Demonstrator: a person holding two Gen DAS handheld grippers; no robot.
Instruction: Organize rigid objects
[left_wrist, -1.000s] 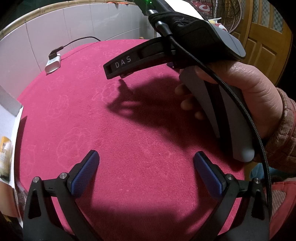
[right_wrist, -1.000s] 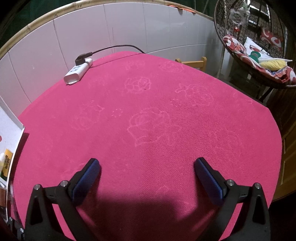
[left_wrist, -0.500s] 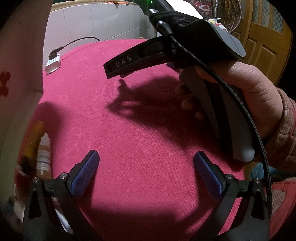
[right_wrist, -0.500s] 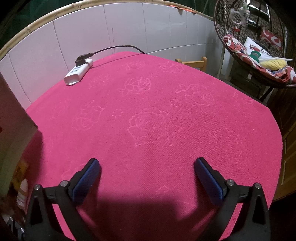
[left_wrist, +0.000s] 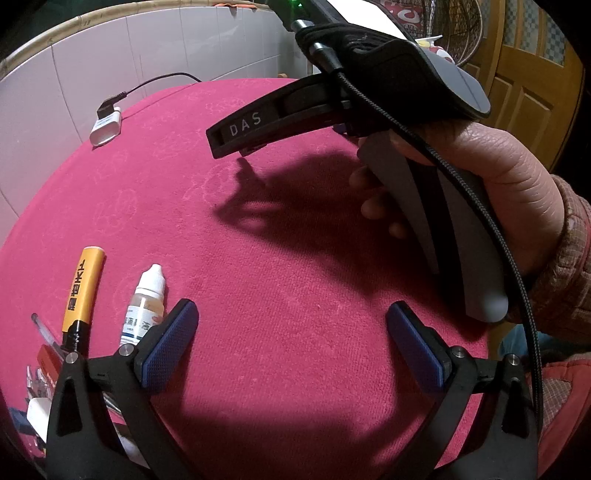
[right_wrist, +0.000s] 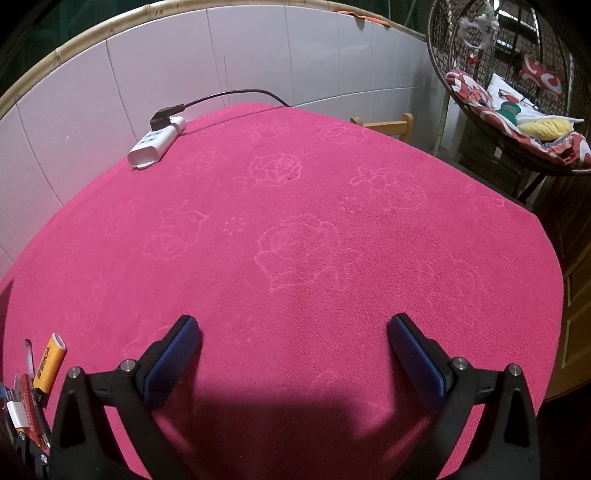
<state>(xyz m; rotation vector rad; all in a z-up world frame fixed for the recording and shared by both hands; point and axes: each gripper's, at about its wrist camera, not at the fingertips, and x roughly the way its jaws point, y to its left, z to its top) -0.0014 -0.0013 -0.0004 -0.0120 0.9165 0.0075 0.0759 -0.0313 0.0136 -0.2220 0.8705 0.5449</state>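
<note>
Sorting has not yet begun: both tools hover above the pink embossed tablecloth (right_wrist: 295, 240) and nothing is held. The left gripper (left_wrist: 291, 336) has its blue-padded jaws spread wide; the right gripper (right_wrist: 293, 350) likewise stands fully spread and empty. The task items lie in a loose pile at the near-left edge of the cloth. For the first pick, the small clear dropper bottle with white cap (left_wrist: 144, 302) appears the best choice: it lies just beside the left pad. Swing left, straddle its body across the short axis, then close on the labelled middle, not the tapered cap. Count: one dropper bottle; one yellow cylindrical marker with black end (left_wrist: 82, 284), near the bottle; at least one thin pen (right_wrist: 28, 356); further small items at the frame edge cannot be told apart. One white power strip with black plug (right_wrist: 157, 142) lies well apart at the far-left edge
</note>
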